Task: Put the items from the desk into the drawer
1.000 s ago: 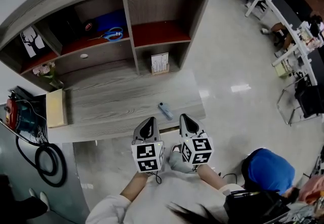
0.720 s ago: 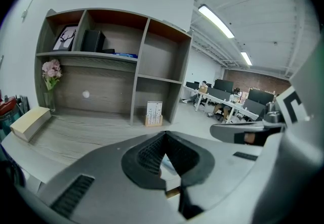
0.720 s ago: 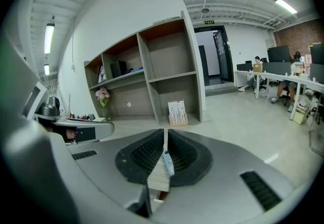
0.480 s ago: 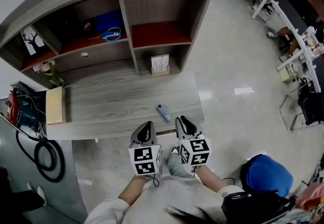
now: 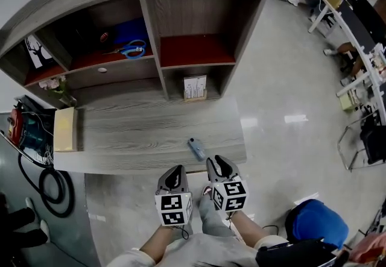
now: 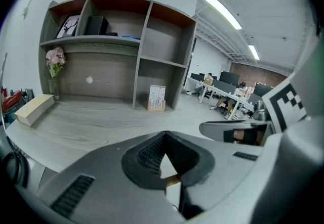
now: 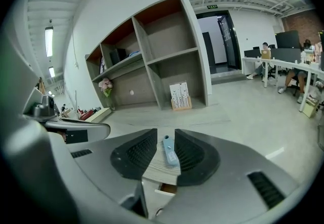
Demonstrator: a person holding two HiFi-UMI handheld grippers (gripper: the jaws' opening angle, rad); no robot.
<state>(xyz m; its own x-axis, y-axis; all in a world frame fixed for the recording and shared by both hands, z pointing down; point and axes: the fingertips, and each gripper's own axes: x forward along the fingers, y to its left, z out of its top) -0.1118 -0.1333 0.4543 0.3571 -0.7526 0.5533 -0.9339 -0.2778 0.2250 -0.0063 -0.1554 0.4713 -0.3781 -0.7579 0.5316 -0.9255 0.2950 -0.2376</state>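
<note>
A small blue-grey stick-shaped item [image 5: 195,149] lies on the wood-grain desk [image 5: 132,127] near its front right edge. My right gripper [image 5: 218,161] hovers just in front of it, at the desk edge. It is open by a narrow gap, and in the right gripper view the item [image 7: 169,152] shows through that gap, untouched. My left gripper [image 5: 175,170] is beside it, to the left of the item. Its pads [image 6: 147,154] meet at the tips with nothing in them. A drawer front with a round knob [image 5: 102,70] under the left shelf is closed.
A beige box [image 5: 65,129] lies at the desk's left end near a flower vase [image 5: 54,85]. A card stand [image 5: 194,87] sits in the lower right cubby, blue scissors [image 5: 132,50] on the shelf above the knob. Cables and a red tool [image 5: 15,124] lie left of the desk.
Both grippers have drawn back a little, from over the desk's front edge to just in front of it. The blue-grey item has not moved.
</note>
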